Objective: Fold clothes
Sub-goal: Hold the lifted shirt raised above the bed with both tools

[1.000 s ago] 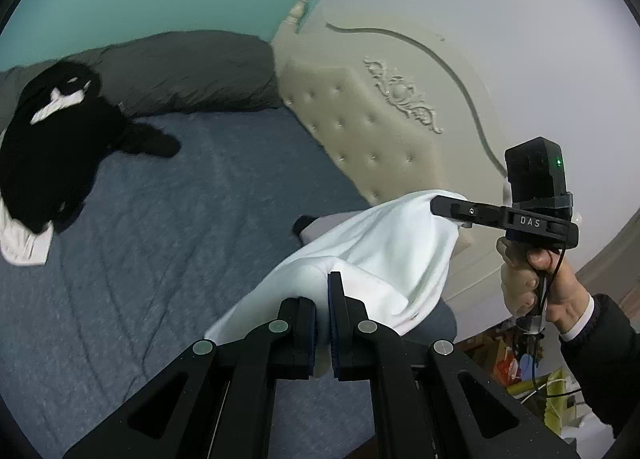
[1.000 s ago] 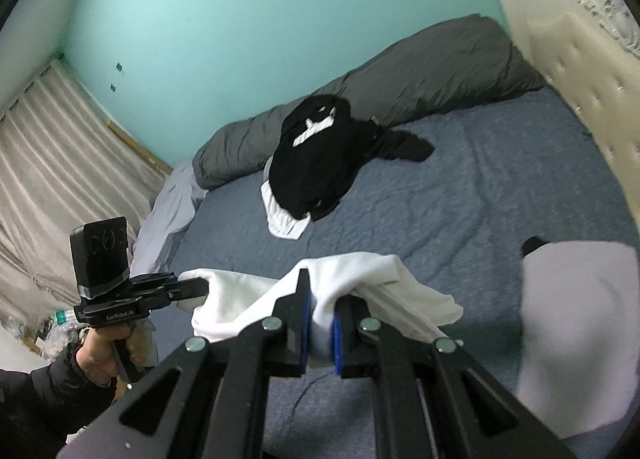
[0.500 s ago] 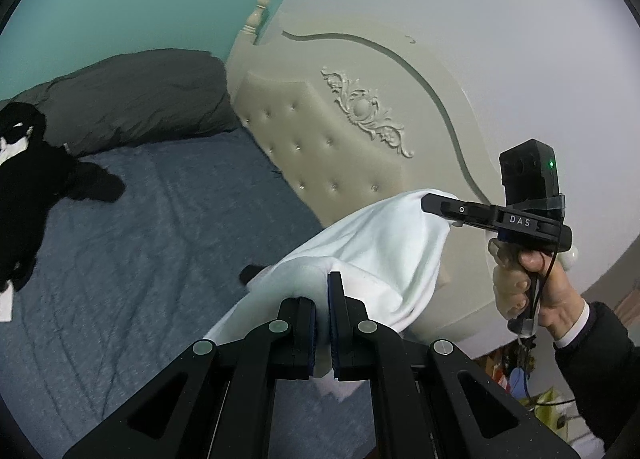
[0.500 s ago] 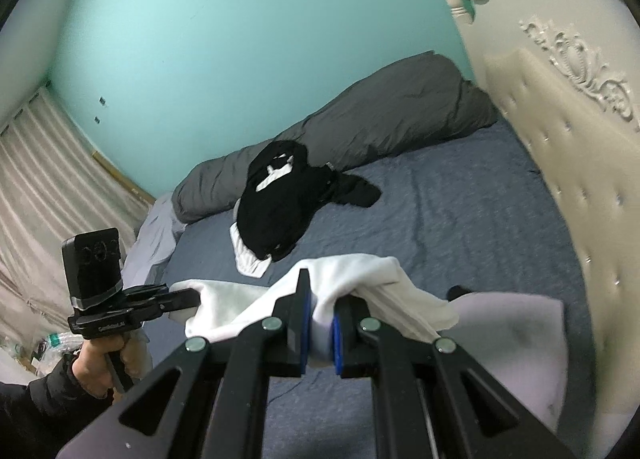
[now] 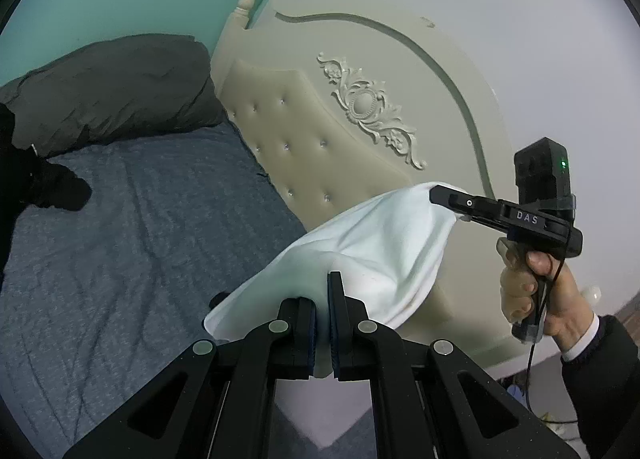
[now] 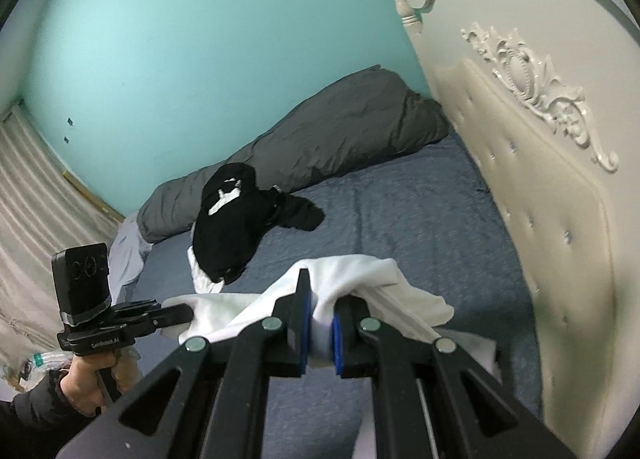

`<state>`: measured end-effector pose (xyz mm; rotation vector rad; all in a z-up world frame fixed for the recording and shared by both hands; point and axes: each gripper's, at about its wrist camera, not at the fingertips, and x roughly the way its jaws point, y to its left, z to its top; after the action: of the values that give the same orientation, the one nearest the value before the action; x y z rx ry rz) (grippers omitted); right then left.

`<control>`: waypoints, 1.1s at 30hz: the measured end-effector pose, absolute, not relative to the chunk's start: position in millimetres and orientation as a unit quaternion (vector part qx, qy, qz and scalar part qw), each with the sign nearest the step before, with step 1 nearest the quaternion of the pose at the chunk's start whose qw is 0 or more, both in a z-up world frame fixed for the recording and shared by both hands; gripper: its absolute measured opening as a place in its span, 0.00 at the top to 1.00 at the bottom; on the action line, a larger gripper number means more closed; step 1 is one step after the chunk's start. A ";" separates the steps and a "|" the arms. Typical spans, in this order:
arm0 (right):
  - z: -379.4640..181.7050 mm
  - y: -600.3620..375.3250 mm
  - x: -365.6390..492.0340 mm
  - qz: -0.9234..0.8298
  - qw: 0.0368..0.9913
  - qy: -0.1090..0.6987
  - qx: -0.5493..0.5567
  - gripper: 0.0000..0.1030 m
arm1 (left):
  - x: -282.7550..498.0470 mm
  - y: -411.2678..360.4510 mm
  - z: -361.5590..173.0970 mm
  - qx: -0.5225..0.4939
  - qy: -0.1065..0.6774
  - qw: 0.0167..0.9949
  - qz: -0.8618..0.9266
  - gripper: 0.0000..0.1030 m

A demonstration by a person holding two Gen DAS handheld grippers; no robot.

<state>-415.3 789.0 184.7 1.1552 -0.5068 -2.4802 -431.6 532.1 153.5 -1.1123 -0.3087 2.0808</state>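
A white garment (image 5: 384,247) hangs stretched in the air between both grippers, above the blue bed (image 5: 132,243). In the left wrist view my left gripper (image 5: 320,295) is shut on one bunched edge of it. My right gripper (image 5: 434,193), held in a hand (image 5: 532,291), grips the far corner near the headboard. In the right wrist view my right gripper (image 6: 324,299) is shut on a fold of the white garment (image 6: 372,279), and my left gripper (image 6: 186,313) pinches its other end at the left.
A pile of black clothes (image 6: 236,227) over something white lies mid-bed, against a grey duvet (image 6: 320,147). The cream tufted headboard (image 6: 540,187) stands close on the right. A pale folded piece (image 6: 480,345) lies on the bed under the garment. Curtains (image 6: 32,195) hang at the left.
Both grippers have carried the white garment sideways towards the headboard, which now fills more of both views. The black pile has slid off to the left. Both grips are unchanged.
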 end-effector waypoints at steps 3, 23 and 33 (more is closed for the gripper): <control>181.4 805.6 -426.0 -0.880 0.169 -0.183 0.403 0.92 | -447.3 548.3 150.8 -0.434 -0.119 0.370 0.812 0.95; 154.6 852.6 -485.3 -0.886 0.132 -0.182 0.406 0.92 | -517.8 587.6 118.2 -0.457 -0.114 0.359 0.806 0.95; 114.9 858.1 -455.4 -0.870 0.136 -0.187 0.435 0.92 | -493.2 589.7 85.6 -0.478 -0.098 0.371 0.790 0.95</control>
<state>-455.4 858.1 114.9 1.2604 -0.5410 -2.5200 -493.2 589.7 85.6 -1.2261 -0.2510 2.0252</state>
